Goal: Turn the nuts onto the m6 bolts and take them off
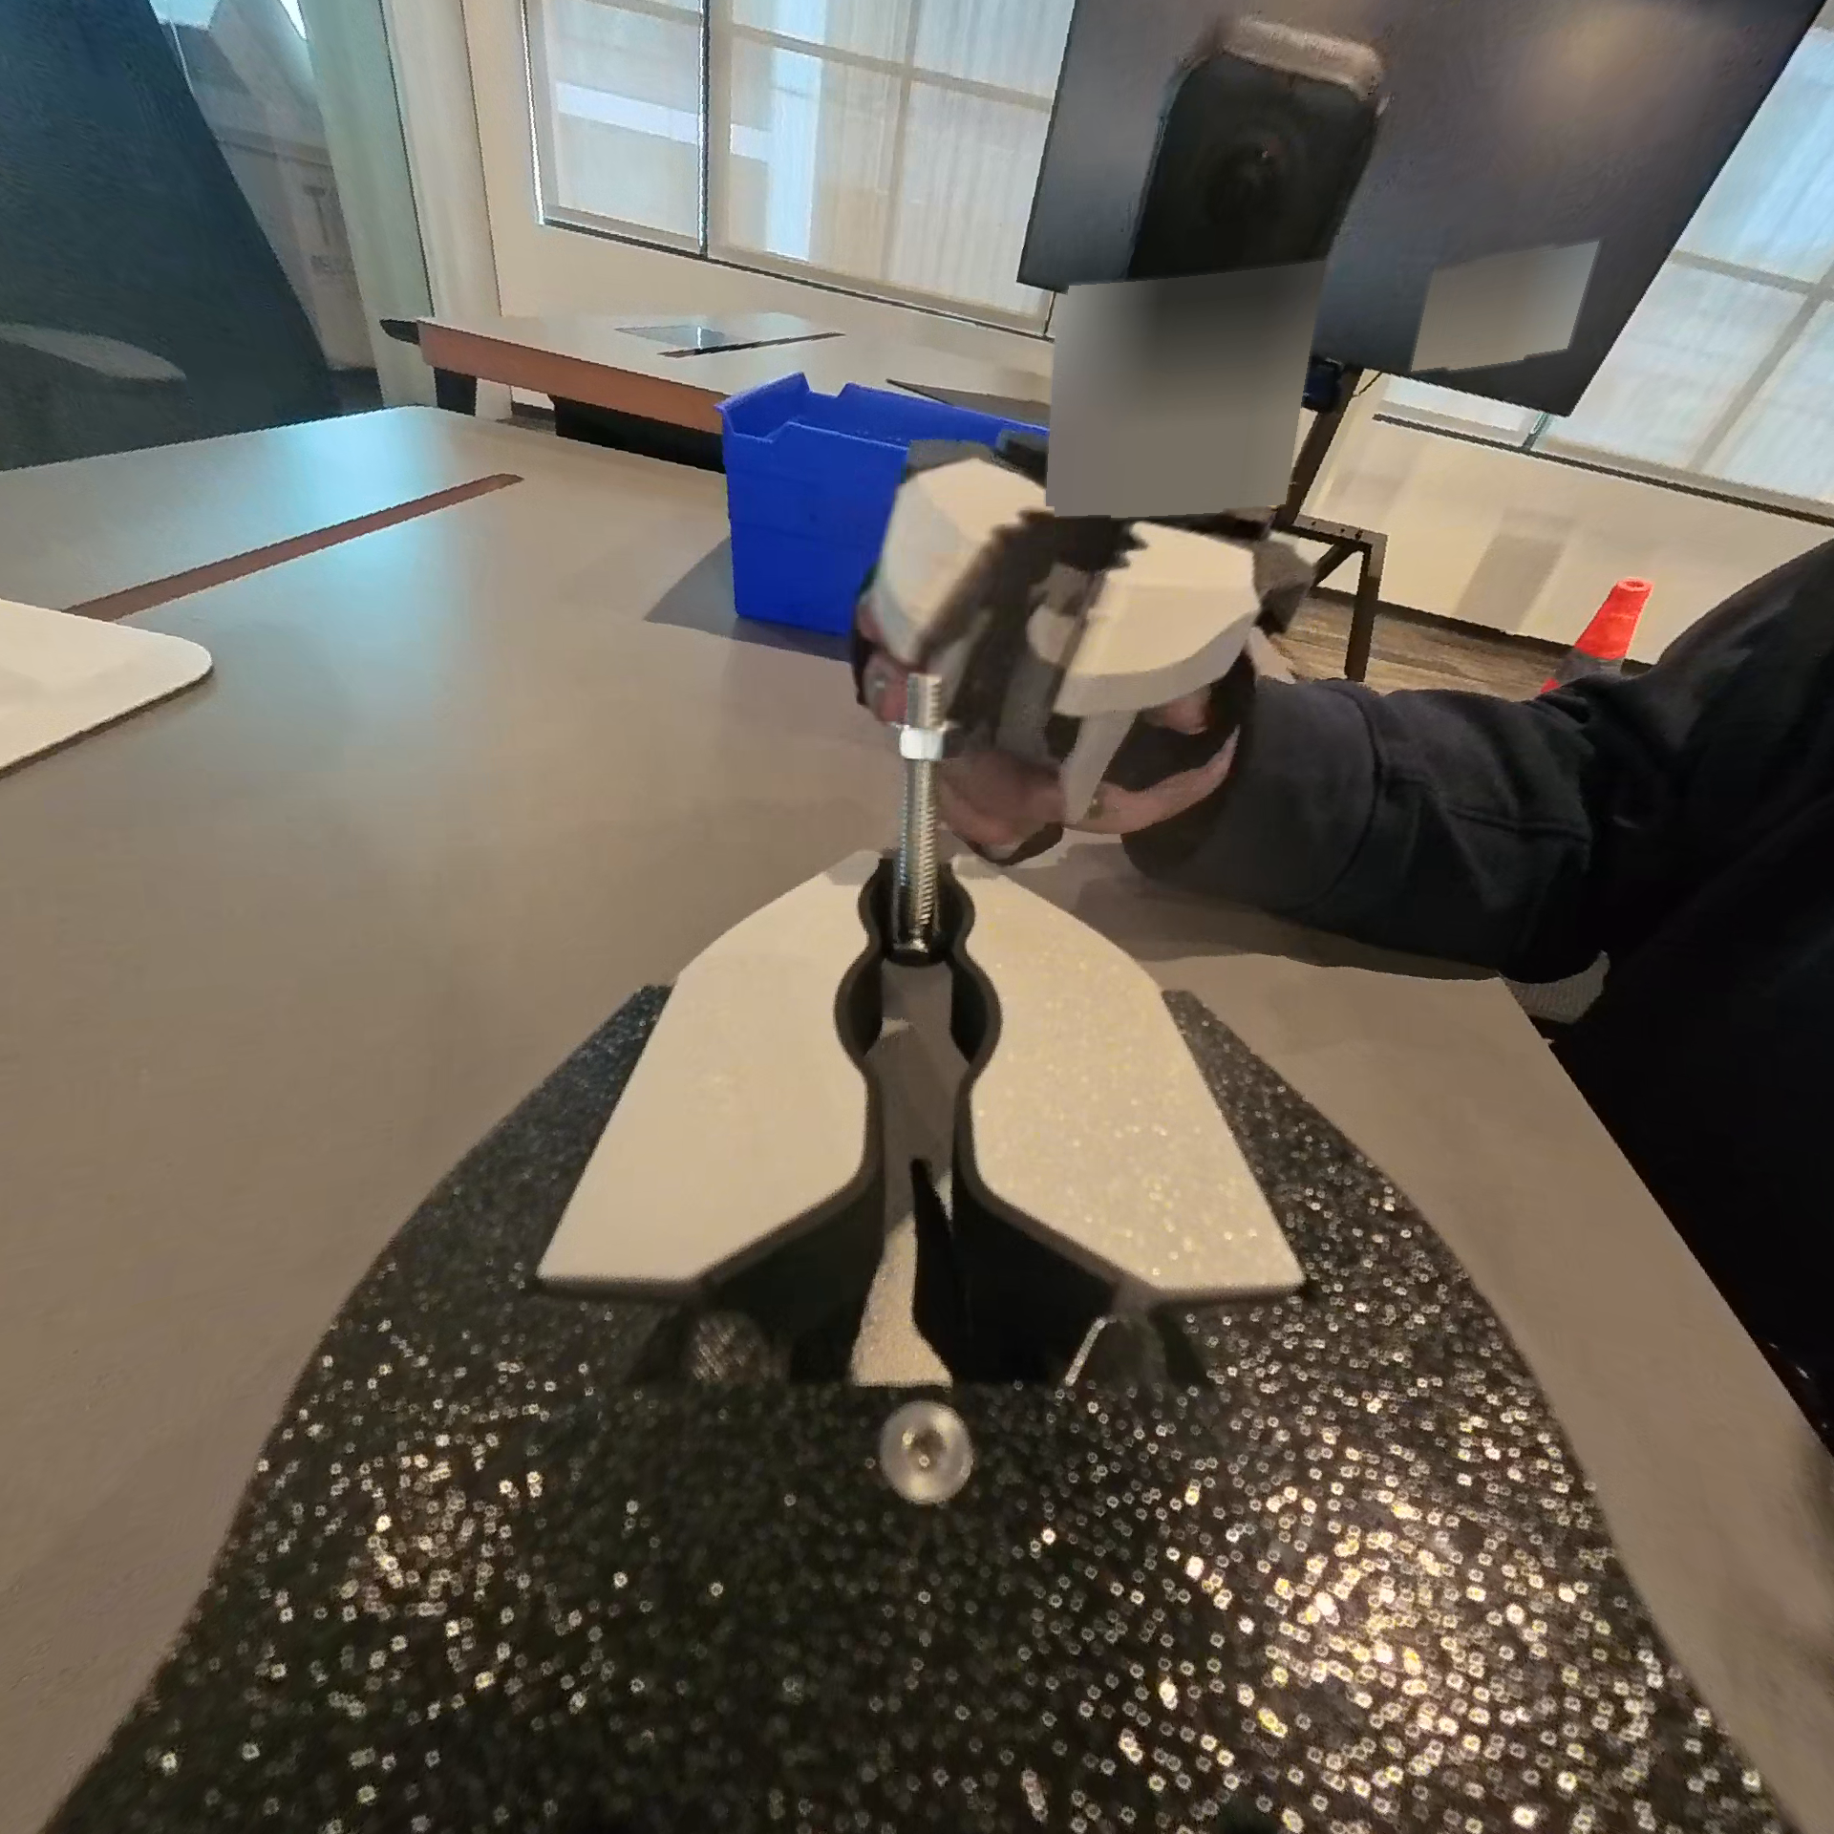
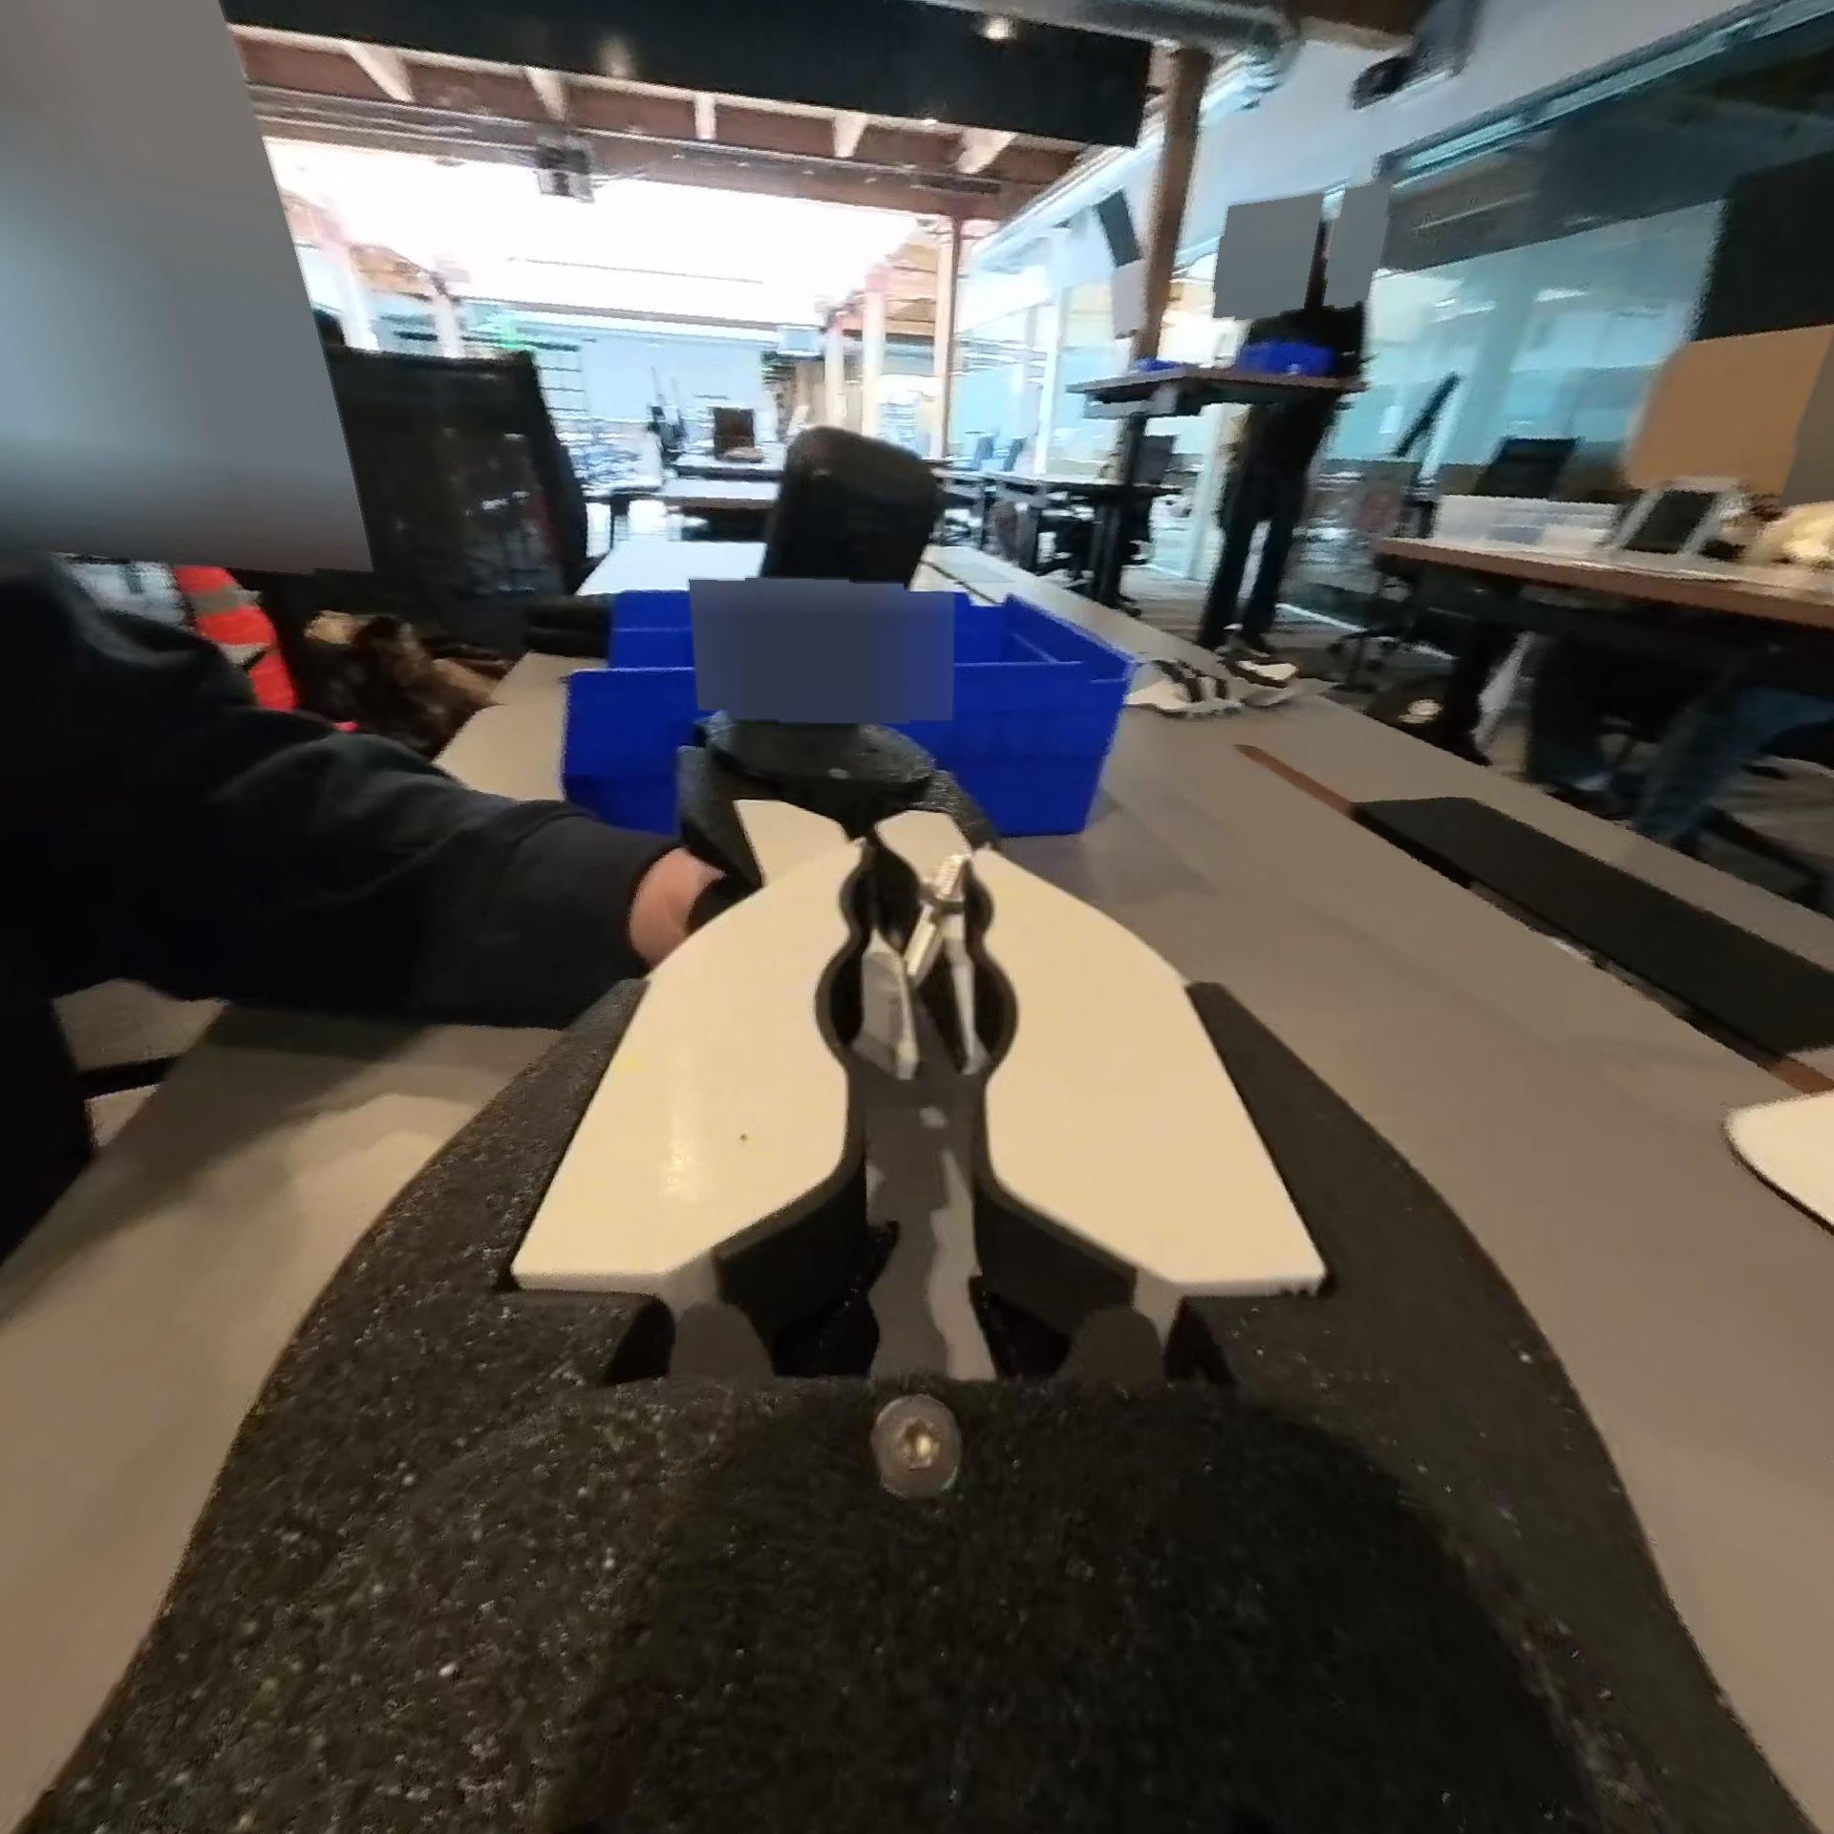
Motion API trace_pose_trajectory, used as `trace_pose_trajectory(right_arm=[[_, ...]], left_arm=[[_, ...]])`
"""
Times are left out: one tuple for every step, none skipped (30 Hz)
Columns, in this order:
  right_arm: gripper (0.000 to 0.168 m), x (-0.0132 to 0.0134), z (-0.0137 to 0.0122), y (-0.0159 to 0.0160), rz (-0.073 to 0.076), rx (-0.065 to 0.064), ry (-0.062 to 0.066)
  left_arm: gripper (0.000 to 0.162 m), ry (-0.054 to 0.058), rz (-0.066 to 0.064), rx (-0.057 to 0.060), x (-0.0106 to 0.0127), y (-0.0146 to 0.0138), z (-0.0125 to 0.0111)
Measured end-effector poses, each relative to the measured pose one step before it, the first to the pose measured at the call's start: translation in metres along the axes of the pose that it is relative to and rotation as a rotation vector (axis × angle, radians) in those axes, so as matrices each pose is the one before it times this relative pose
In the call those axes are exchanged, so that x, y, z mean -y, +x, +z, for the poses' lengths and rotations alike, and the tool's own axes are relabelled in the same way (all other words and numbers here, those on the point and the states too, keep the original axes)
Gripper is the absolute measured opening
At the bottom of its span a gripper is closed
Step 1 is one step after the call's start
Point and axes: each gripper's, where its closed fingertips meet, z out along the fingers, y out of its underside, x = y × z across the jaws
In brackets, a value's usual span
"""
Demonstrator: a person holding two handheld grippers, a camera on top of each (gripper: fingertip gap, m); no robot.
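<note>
The bolt [image 1: 915,824] is held upright by the left gripper [image 1: 915,928], its lower end clenched between the jaws at their tips, threads standing clear above the grey desk [image 1: 417,794]. A nut [image 1: 923,741] is seen high on the thread, just below the top end. The right gripper [image 1: 978,695] is brought in from the right, tilted down over the bolt's top; its jaws are close around the nut, but whether the nut is truly pinched cannot be told through the blur. In the right wrist view the right gripper [image 2: 918,898] is seen with its jaws nearly together, the bolt [image 2: 938,918] showing slanted in the gap at the tips, and the left gripper [image 2: 908,1002] seen beyond through that gap. A dark sleeve [image 1: 1489,794] is laid along the desk edge. A blue bin [image 1: 794,496] is stood farther back on the desk, well apart from the bolt.
</note>
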Motion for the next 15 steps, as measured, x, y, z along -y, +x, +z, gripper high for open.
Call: trace_pose_trajectory(right_arm=[[0.023, -0.00149, 0.00072, 0.00395, -0.0109, -0.0321, -0.0048], [0.028, -0.00191, 0.00141, 0.00166, -0.0061, -0.0152, -0.01], [0.031, -0.00179, 0.00155, -0.00072, -0.0001, 0.0009, -0.0099], [0.03, -0.00115, 0.0013, -0.00271, 0.0023, 0.0159, -0.0059], [0.028, -0.00055, 0.00074, -0.00341, 0.0044, 0.0225, -0.0028], [0.022, 0.00077, -0.00072, -0.00476, 0.0061, 0.0341, 0.0035], [0.001, 0.00213, -0.0022, -0.00749, 0.0007, 0.0584, 0.0087], [0.0, 0.00215, -0.00164, -0.00386, 0.0138, 0.0325, 0.0082], [0.001, 0.00153, -0.00113, 0.00177, 0.0094, -0.0059, 0.0074], [0.003, 0.00063, -0.00092, 0.00383, -0.0017, -0.0257, 0.0054], [0.011, 0.00008, -0.0004, 0.00596, -0.0117, -0.0447, 0.0062], [0.018, -0.00064, 0.00032, 0.00569, -0.0142, -0.0443, 0.0007], [0.021, -0.00218, 0.0011, 0.00326, -0.0106, -0.0275, -0.0122], [0.024, -0.00268, 0.0017, 0.00018, -0.0046, -0.0055, -0.0166], [0.025, -0.00188, 0.0018, -0.00186, 0.0029, 0.0097, -0.0099]], left_arm=[[0.008, -0.001, 0.0006, -0.0001, -0.00013, 0.00005, 0.00005], [0.008, -0.0006, 0.0004, -0.0001, -0.00008, 0.00006, 0.00007], [0.008, 0.0004, -0.0002, 0.0001, 0.00007, -0.00009, 0.00001], [0.008, 0.0012, -0.0008, 0.0003, 0.00014, -0.00004, -0.00013], [0.008, 0.0011, -0.0006, 0.0, 0.00015, -0.00011, -0.00016], [0.008, -0.0006, 0.0006, -0.0005, -0.00009, 0.0002, 0.0001], [0.008, -0.0009, 0.0005, -0.0001, -0.00011, 0.00005, 0.00006], [0.008, 0.0005, -0.0006, 0.0, 0.00008, -0.00013, -0.00011], [0.008, 0.0014, -0.0014, -0.0004, 0.0002, -0.00001, -0.00004], [0.008, 0.0011, -0.0016, -0.0005, 0.00006, -0.00009, -0.00018], [0.008, 0.0003, -0.0009, -0.0004, 0.00007, -0.00007, -0.00003], [0.008, -0.0004, 0.0001, -0.0003, -0.00004, 0.00001, 0.00007], [0.008, -0.0006, 0.0004, -0.0002, -0.00008, 0.00007, 0.00008], [0.008, 0.0, 0.0003, -0.0001, -0.00002, 0.00009, 0.00002], [0.008, 0.0005, -0.0003, 0.0002, 0.00007, -0.00008, -0.00008]])
